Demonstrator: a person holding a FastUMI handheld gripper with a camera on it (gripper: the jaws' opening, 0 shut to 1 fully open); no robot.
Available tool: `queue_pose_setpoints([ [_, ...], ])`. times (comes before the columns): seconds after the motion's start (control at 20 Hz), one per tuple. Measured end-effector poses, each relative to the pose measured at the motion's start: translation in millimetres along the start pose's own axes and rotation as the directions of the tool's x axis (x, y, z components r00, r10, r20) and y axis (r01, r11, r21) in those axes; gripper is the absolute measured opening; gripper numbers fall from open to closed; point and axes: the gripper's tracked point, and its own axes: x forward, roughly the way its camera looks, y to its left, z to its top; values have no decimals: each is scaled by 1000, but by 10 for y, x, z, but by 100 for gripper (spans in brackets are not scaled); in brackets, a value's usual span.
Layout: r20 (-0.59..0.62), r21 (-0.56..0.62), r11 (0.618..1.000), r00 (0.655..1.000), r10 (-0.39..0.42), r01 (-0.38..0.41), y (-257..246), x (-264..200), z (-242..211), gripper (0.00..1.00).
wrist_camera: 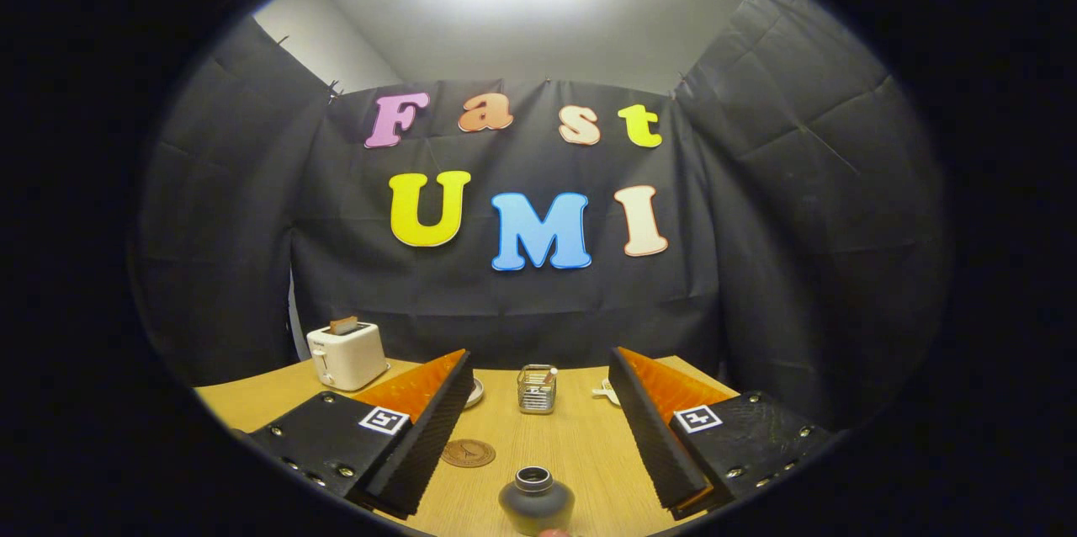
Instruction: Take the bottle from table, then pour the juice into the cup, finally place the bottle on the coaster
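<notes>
Standing over the wooden desk [580, 444], I see the hand-held gripper [538, 415] spread wide, its two fingers well apart and holding nothing. Between them, nearest at 6 o'clock, sits a small dark bottle [536, 500] with an open, ringed neck; its lower body is cut off, and I cannot tell what is inside it. Just to the bottle's 10 o'clock, a round brown coaster [468, 453] lies flat on the desk, close beside the left finger and apart from the bottle. Further out at 12 o'clock, beyond the fingertips, stands a clear ribbed cup [537, 389]; something pale pokes up at its rim, too small to identify, and whether any liquid is in it is hard to say. A pale round dish [475, 391] peeks out from behind the left finger, mostly hidden. By the right finger a small whitish object [606, 390] is partly covered and unclear. Away at 10 o'clock, near the desk's far corner, a white toaster [347, 355] holds a brownish slice [342, 324] in its slot.
</notes>
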Motion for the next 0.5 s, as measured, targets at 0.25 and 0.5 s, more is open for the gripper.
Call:
queue_pose_setpoints([
  [0.25,-82,3,1000,996,23,-23,6,-25,-359,99],
  [0.5,-150,-6,999,988,43,-45,32,-54,-667,99],
])
